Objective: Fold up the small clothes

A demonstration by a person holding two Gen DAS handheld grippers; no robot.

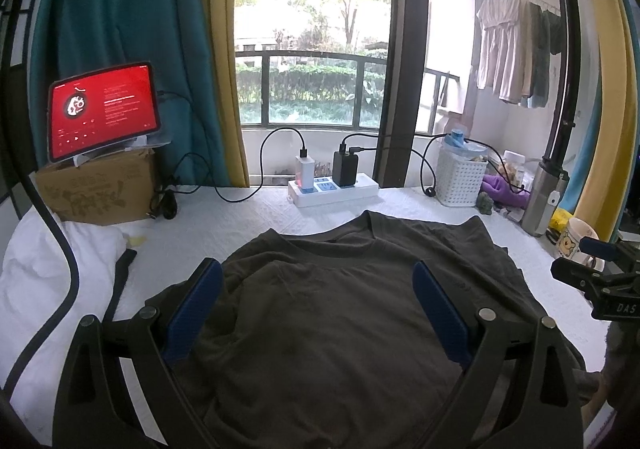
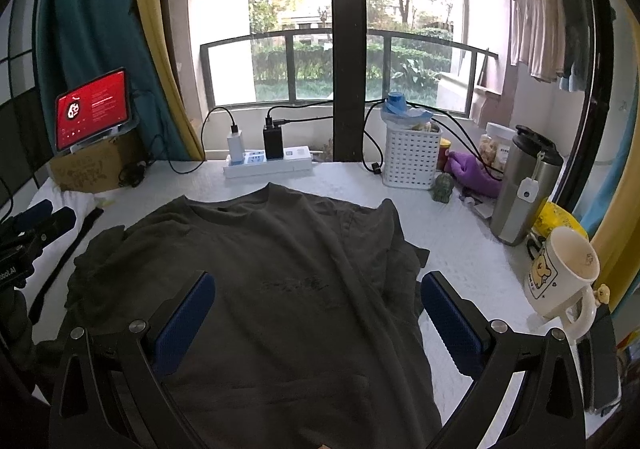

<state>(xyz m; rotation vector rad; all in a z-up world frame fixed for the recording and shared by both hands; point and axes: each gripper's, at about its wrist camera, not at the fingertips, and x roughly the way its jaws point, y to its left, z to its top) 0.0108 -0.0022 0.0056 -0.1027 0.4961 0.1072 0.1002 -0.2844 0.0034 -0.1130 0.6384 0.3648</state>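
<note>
White perforated plastic basket point(image 2: 412, 159) held blue-lidded bottle point(image 2: 396, 103). Dark olive cotton T-shirt point(image 2: 280, 273) lay flat, collar toward window. Your left gripper point(image 1: 318, 309) and right gripper point(image 2: 318, 317) fingers spread, empty.

From my end the t-shirt point(image 2: 280, 289) is soft matt cotton-looking cloth, dark olive and a bit rumpled. My left gripper point(image 1: 318, 301) has black matt plastic arms with ribbed blue pads point(image 1: 440, 313), and so does the right gripper point(image 2: 318, 313). The tabletop point(image 2: 460, 241) wears a white quilted-looking cover. The flask point(image 2: 520, 189) is brushed steel, the mug point(image 2: 560, 281) glossy ceramic, the basket point(image 2: 412, 161) perforated white plastic, and the box point(image 1: 100, 189) plain cardboard.
</note>
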